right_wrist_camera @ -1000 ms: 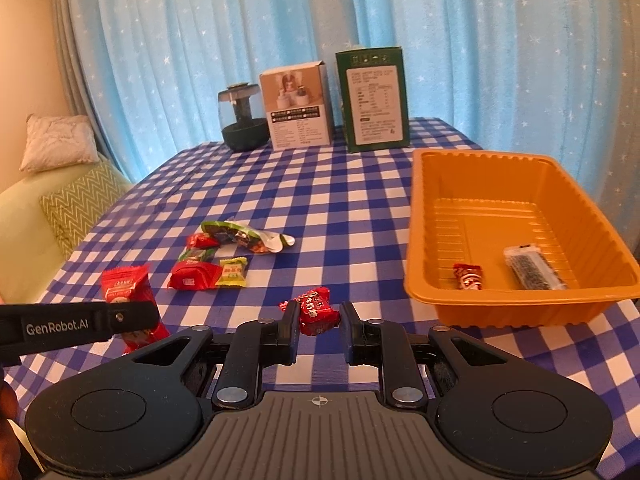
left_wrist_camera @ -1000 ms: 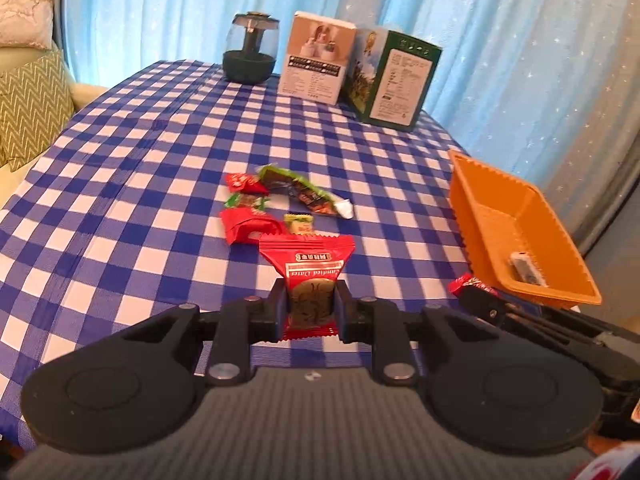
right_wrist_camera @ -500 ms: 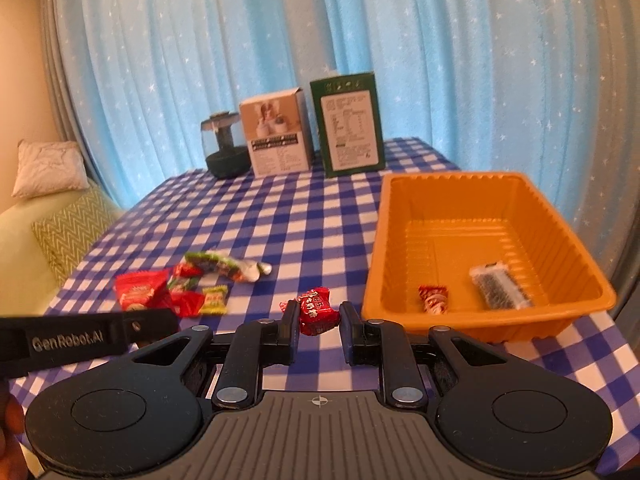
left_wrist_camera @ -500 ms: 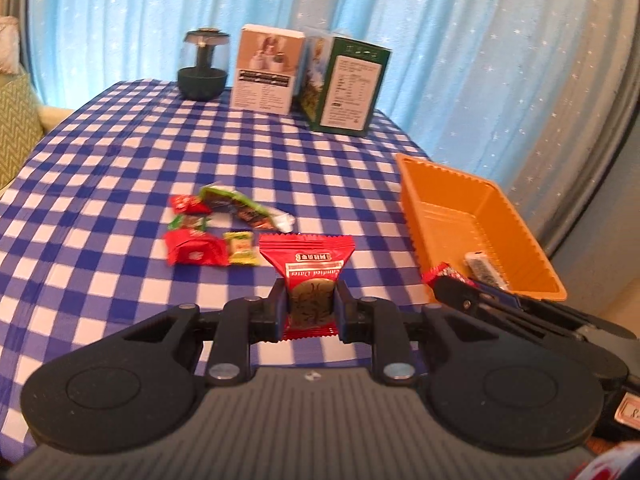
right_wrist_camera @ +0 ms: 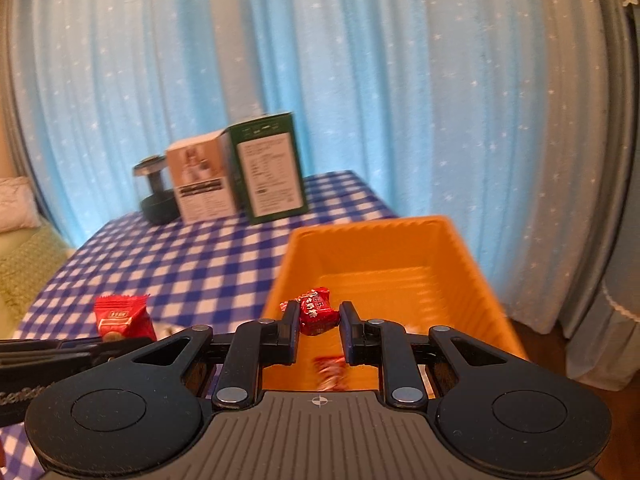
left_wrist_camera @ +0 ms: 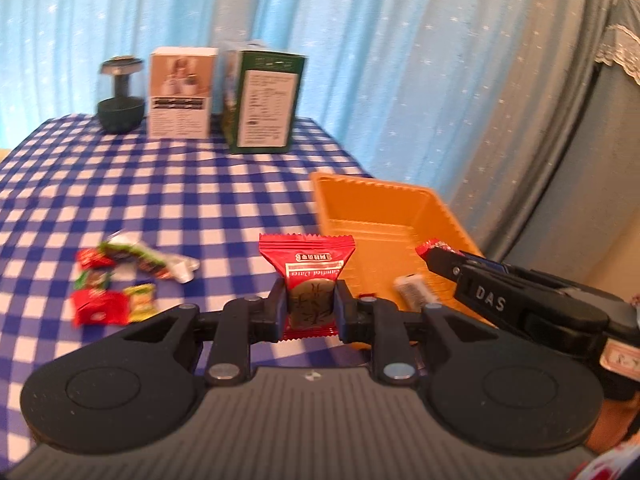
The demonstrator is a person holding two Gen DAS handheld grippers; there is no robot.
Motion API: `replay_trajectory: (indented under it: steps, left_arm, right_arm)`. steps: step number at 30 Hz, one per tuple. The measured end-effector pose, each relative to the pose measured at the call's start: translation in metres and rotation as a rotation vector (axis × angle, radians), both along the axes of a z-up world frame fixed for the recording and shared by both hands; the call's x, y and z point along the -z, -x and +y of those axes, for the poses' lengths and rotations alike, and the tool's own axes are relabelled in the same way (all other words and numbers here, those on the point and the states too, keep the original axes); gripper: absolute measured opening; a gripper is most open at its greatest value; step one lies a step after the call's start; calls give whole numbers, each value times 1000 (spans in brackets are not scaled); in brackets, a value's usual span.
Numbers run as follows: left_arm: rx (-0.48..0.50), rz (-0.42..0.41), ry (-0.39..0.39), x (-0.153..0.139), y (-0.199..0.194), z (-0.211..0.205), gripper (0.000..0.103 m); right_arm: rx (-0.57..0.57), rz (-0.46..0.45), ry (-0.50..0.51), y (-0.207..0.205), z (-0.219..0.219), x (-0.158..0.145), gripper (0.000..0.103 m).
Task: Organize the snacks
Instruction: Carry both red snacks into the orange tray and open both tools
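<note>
A: Where does the tray (right_wrist_camera: 472, 264) lie from each load?

B: The right gripper (right_wrist_camera: 319, 322) is nipped narrow on a small red candy (right_wrist_camera: 316, 310), and in its view the candy hangs over the tray's near end, so that hand looks nearer. The left gripper (left_wrist_camera: 310, 306) is clamped on a red packet (left_wrist_camera: 307, 264), held upright, long axis up and down; the tray lies to its right and a bit farther off

A: So the packet has to go right?

B: I'd judge so, and the right gripper's fingers sit between it and the tray's near edge, so crowding is the risk

A: What does 1 view give that the other lacks?

B: The left view shows the loose snacks (left_wrist_camera: 116, 280) on the cloth (left_wrist_camera: 160, 184) at near left and a dark bar (left_wrist_camera: 410, 289) in the tray. The right view shows another red wrapper (right_wrist_camera: 330, 370) in the tray, blurred, below the candy
</note>
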State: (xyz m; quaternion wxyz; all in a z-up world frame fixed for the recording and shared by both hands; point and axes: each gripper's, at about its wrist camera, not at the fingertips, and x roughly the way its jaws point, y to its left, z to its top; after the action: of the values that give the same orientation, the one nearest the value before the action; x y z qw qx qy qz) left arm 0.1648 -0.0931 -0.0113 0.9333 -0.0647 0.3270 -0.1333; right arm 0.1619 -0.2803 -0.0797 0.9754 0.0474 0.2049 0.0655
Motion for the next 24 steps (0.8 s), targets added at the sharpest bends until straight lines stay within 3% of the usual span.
replay_trajectory:
  steps: [12,24]
  left_arm:
    - [116,8,-37,9,-36,-54,21]
    - [161,64,-22,32,-65,-71,21]
  right_arm:
    - [128,33,-75,-21,-49,9,21]
    - [174,53,-111,-25,-64,12,21]
